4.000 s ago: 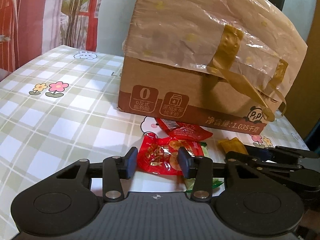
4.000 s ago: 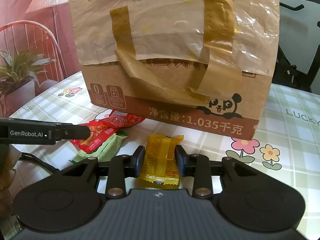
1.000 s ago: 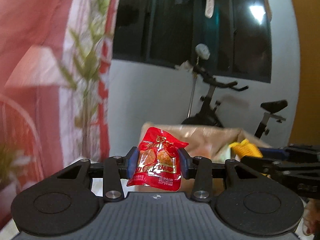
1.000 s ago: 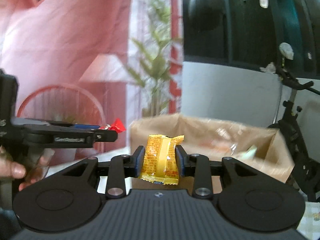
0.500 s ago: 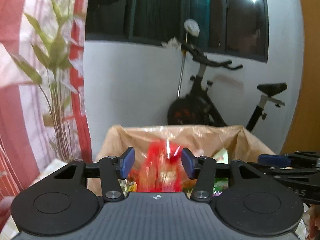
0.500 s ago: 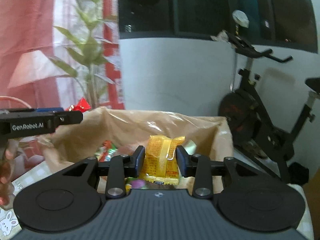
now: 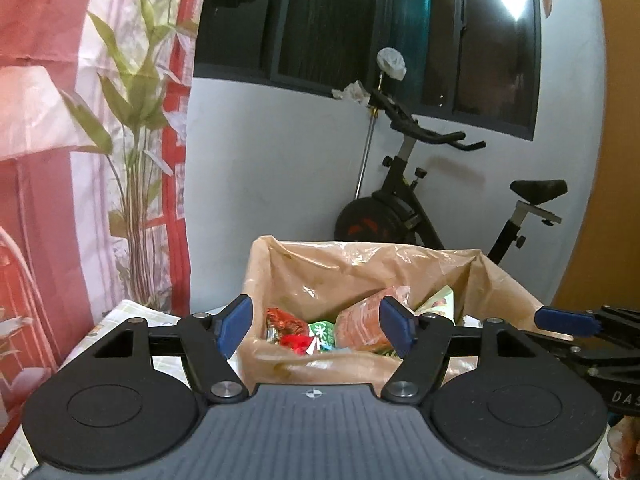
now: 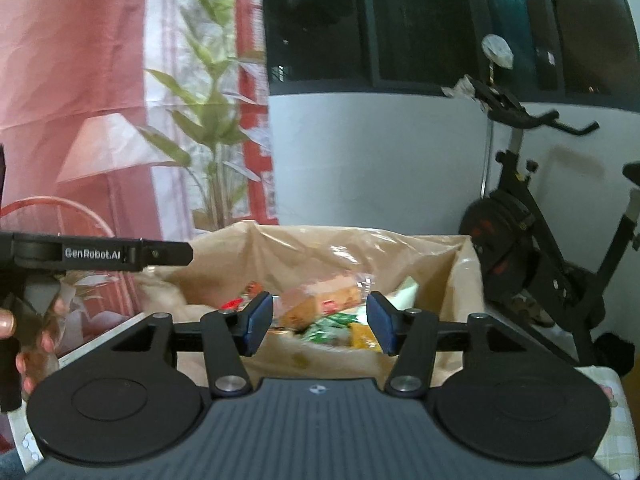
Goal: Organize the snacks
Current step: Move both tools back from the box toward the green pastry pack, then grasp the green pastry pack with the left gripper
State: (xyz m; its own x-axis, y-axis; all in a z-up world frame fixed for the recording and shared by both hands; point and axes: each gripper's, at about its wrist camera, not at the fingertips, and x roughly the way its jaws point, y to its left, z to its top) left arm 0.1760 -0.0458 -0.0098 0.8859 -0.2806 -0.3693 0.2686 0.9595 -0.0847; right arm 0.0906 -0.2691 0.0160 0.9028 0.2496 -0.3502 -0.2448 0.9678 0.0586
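Both grippers hang over the open box right now; the left gripper (image 7: 316, 326) has just been spreading its blue-padded fingers (image 7: 234, 323) and they stand wide apart with nothing pinched between them; the right gripper (image 8: 319, 323) has just been opening too, a bit narrower, and its fingers (image 8: 258, 317) are also empty; in the right wrist view the left gripper's black arm pokes in from the left with a hand (image 8: 24, 344) behind it. Just past the fingertips sits the cardboard box (image 7: 360, 364) lined with crinkly plastic, standing on the checked desk (image 7: 120, 312); the snacks are all down inside it: a red packet (image 7: 294, 340), a green one (image 7: 322, 330), a bigger orange-pink pack (image 7: 360, 320) leaning in the middle, and from the right side a yellow packet (image 8: 362, 336) tucked low next to some green wrappers. Behind the box there's an exercise bike (image 7: 404, 216) against a pale wall; a red and white curtain with a plant print (image 7: 132, 128) hangs to the left; a dark window (image 7: 360, 20) sits furthest back.
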